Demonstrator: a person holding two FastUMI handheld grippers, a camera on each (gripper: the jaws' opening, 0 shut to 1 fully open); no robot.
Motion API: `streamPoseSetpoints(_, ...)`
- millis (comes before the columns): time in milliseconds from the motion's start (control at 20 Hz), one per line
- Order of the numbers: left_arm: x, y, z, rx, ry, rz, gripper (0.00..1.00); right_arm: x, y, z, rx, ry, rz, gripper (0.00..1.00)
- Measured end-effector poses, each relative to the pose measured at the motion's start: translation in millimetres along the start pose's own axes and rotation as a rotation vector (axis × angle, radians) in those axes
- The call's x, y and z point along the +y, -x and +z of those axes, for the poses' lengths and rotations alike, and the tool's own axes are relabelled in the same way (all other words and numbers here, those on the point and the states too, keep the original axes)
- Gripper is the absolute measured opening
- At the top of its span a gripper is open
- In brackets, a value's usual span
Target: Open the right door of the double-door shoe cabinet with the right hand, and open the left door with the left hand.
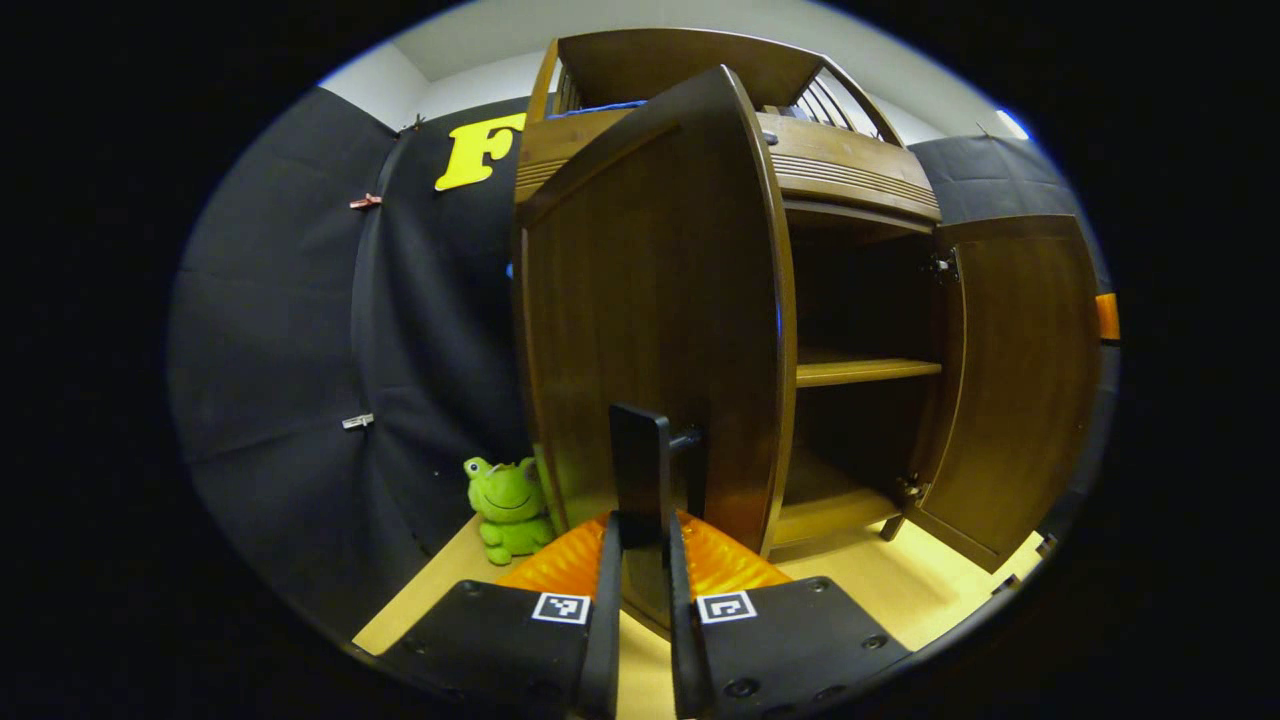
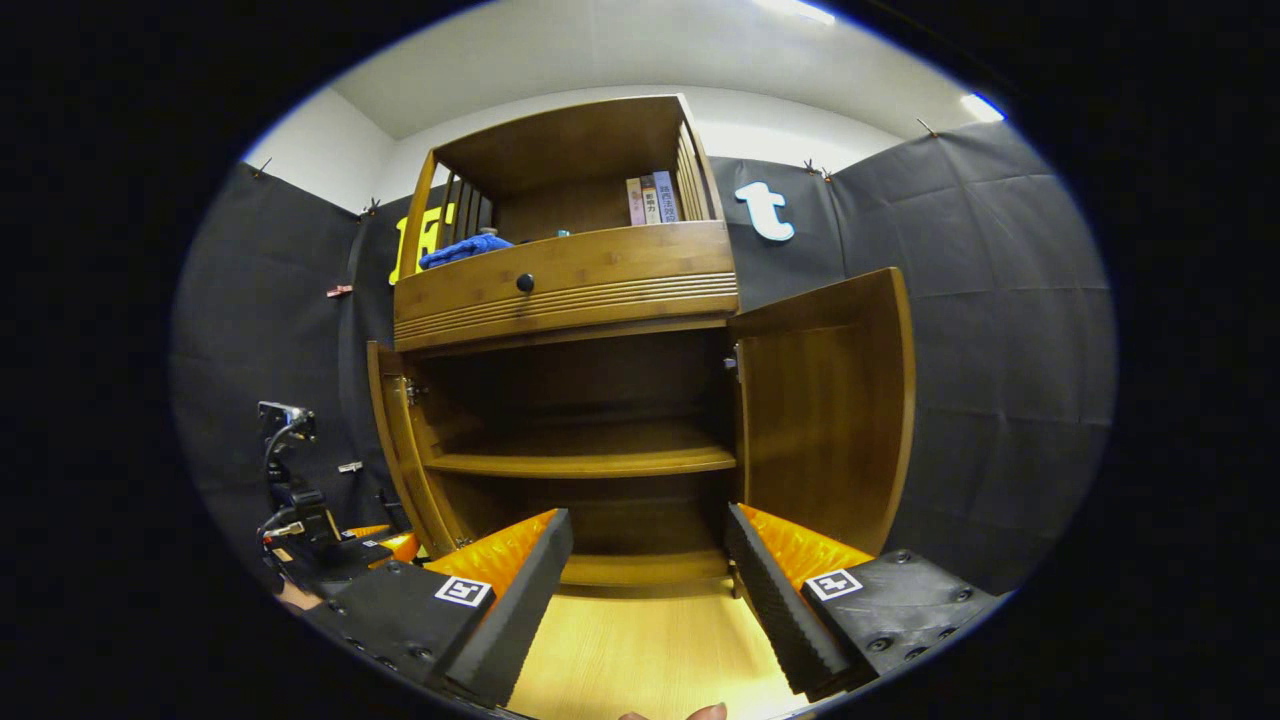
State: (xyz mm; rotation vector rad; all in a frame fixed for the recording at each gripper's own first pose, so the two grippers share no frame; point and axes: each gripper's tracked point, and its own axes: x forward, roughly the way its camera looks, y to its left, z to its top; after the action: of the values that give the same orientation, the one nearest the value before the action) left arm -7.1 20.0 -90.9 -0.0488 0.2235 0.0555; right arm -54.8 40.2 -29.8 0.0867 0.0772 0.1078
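- Clamping on the handle (image 1: pixel 640 470) of the left door (image 1: pixel 650 330): left gripper (image 1: pixel 640 560), fingers drawn close together on either side of the dark bar, door edge directly ahead in the left gripper view.
- Standing wide apart and holding nothing: right gripper (image 2: pixel 648 560), foam-lined fingers (image 2: pixel 520 575) spread in the right gripper view, pointed at the open cabinet mouth, clear of both doors.
- Swung well out from the shoe cabinet (image 2: pixel 565 275): left door, seen nearly edge-on in the right gripper view, with the left gripper low beside it.
- Swung fully out on its hinges: right door (image 2: pixel 825 410), released; both shelves (image 2: pixel 590 462) bare and exposed between the doors.
- Sitting on the floor just beside the left door's outer face: green frog toy (image 1: pixel 510 505). Likely trouble: pulling the door further round could sweep it into the toy or strain the hinge at its stop.
- Also risky: releasing while off-axis could snag a finger on the handle and jerk the door back; a straight withdrawal after spreading the fingers seems safest.
- Farther up: drawer front with a dark knob (image 2: pixel 524 283), blue cloth (image 2: pixel 465 248) and books (image 2: pixel 650 200) on the top shelf, all well clear.
- Judged progress: both doors open, task close to done.
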Motion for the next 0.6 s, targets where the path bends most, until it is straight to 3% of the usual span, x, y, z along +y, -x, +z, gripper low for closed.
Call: streamPoseSetpoints(600,77,34,0,-0.057,-0.031,0.045,0.16,20,-2,4,-0.021,0.015,0.008,0.98)
